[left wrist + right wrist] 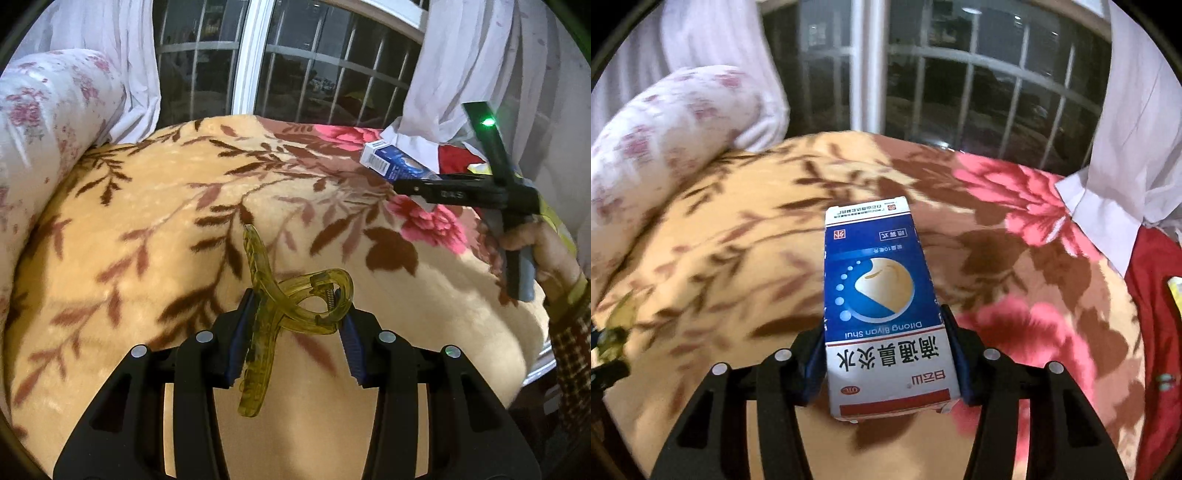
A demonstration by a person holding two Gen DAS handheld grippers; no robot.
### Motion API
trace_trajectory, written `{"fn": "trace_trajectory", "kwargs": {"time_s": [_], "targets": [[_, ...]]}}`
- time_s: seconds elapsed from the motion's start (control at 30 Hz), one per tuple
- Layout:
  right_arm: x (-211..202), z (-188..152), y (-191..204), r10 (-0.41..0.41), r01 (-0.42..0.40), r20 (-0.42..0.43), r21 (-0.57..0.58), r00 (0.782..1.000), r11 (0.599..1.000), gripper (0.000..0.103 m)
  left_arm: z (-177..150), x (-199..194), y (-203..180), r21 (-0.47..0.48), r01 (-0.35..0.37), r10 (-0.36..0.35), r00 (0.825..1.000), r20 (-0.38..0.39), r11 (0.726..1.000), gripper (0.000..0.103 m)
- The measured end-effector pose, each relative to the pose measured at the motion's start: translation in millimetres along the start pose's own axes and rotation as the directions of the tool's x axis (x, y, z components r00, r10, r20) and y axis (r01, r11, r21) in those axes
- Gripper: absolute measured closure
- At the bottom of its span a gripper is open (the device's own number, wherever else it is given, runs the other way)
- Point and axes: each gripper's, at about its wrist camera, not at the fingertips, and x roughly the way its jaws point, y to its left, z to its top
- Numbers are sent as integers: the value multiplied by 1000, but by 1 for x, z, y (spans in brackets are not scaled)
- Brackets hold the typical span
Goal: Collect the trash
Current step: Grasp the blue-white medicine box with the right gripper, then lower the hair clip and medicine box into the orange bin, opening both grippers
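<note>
Floral blanket [155,206] spread below a barred window [321,62], with a flowered pillow [48,110] at far left. Right gripper [886,354] clamped on a blue-and-white carton [882,295] (label upside down), held above the blanket. Left gripper [295,325] clamped on a yellow hair claw [284,302], nearer.
</note>
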Motion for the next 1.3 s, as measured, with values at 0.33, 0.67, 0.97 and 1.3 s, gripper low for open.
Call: {"fn": "trace_trajectory", "kwargs": {"time_s": [0.33,0.67,0.97,1.3], "targets": [[-119,-81,98,223,-220,31,-67,974,973,49,-64,-76,-12,67,38,-34,997,-63,997,60],[-124,-210,187,423,-441,-223,-40,879,896,49,-161,-92,-8,73,86,-60,951,-304,994,60],[-63,-280,227,435,-461,-424,47,794,886,49,-224,-64,-11,41,90,-59,873,-484,995,60],[-27,-307,239,422,-430,-513,110,748,896,49,-248,-44,-2,22,62,-36,802,-596,998,60]]}}
